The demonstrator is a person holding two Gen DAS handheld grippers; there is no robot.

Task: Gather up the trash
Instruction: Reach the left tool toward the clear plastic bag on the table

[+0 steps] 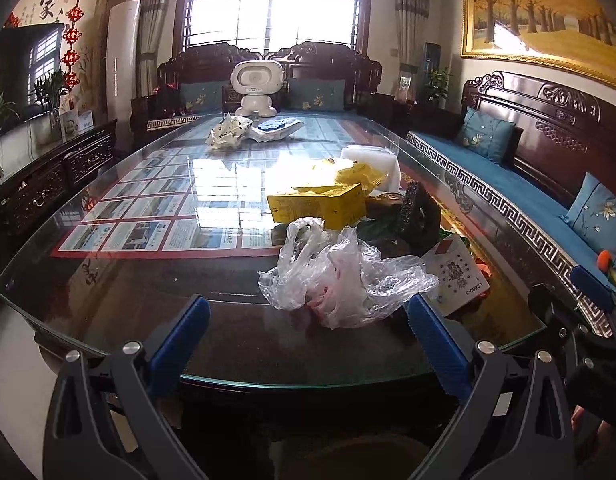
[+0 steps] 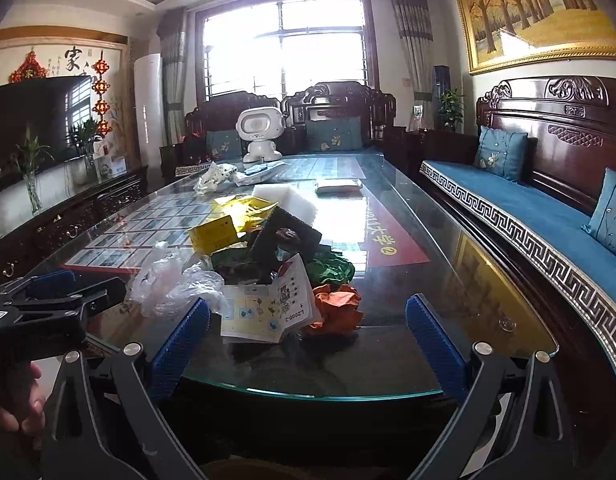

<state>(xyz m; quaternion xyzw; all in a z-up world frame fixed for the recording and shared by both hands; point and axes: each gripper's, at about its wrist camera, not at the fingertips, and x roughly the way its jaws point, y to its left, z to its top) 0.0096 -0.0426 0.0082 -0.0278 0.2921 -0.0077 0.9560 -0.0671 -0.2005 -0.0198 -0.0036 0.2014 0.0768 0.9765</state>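
On the smooth glass table, near its front edge, lies a heap of trash: a crumpled clear plastic bag, a yellow cardboard box, a folded paper leaflet and wrinkled orange cloth. Both the left gripper and the right gripper hover before the heap, ribbed blue pads spread wide, grasping nothing.

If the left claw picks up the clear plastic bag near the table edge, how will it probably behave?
The clear plastic bag is thin and crumpled, so it will likely be floppy and sag from wherever it is pinched. It looks very light, and on the smooth glass table it may slide if pushed. The left claw is open before it.
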